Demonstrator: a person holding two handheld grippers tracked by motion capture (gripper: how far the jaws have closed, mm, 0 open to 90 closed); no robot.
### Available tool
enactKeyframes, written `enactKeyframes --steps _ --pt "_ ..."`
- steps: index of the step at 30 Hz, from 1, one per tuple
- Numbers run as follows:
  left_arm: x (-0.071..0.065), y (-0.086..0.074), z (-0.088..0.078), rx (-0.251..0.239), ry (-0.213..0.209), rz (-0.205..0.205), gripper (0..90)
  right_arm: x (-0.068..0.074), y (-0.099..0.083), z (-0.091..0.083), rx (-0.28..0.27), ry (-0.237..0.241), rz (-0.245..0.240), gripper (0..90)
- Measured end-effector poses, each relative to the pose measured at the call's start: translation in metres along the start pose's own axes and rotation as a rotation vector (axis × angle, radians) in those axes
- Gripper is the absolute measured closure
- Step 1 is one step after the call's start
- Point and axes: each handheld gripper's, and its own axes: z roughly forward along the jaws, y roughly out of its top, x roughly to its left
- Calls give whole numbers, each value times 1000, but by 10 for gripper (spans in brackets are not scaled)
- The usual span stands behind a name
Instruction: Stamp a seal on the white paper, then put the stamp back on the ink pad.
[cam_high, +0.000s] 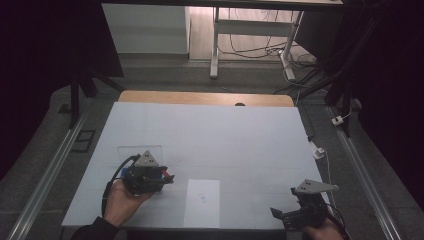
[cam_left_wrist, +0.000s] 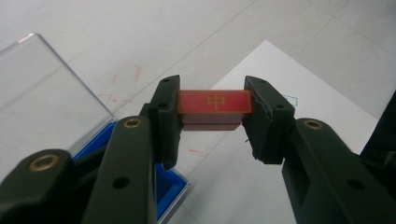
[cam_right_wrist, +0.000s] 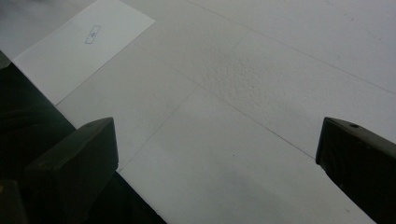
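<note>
My left gripper (cam_high: 167, 177) (cam_left_wrist: 212, 93) is shut on a small red block (cam_left_wrist: 215, 103) with a gold character on its top face. The two pads press on the block's short ends and hold it above the white tabletop (cam_high: 210, 135). The block hangs just left of a white paper sheet (cam_high: 202, 202) (cam_left_wrist: 299, 107) that carries a small blue mark (cam_high: 202, 198). Beside the left gripper lies a blue case (cam_left_wrist: 169, 186) with its clear lid (cam_left_wrist: 42, 98) (cam_high: 142, 150) swung back. My right gripper (cam_high: 277, 214) (cam_right_wrist: 217, 140) rests open at the front right corner, with bare table between its jaws.
The paper sheet (cam_right_wrist: 84, 44) lies near the table's front edge. A wooden strip (cam_high: 205, 98) borders the back of the table. Metal rails run down both sides, and cables and desk legs stand on the floor beyond.
</note>
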Motion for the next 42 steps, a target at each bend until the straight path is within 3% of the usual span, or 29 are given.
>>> enactKeyframes --steps 14,25,42 --pt "17 -11 -12 -10 46 -58 584 0 0 0 1 0 -4 0" --pt "29 -22 -15 -12 94 -69 584 0 0 0 -1 0 -5 0" --pt "57 -42 -15 35 172 -110 584 0 0 0 0 0 -9 0"
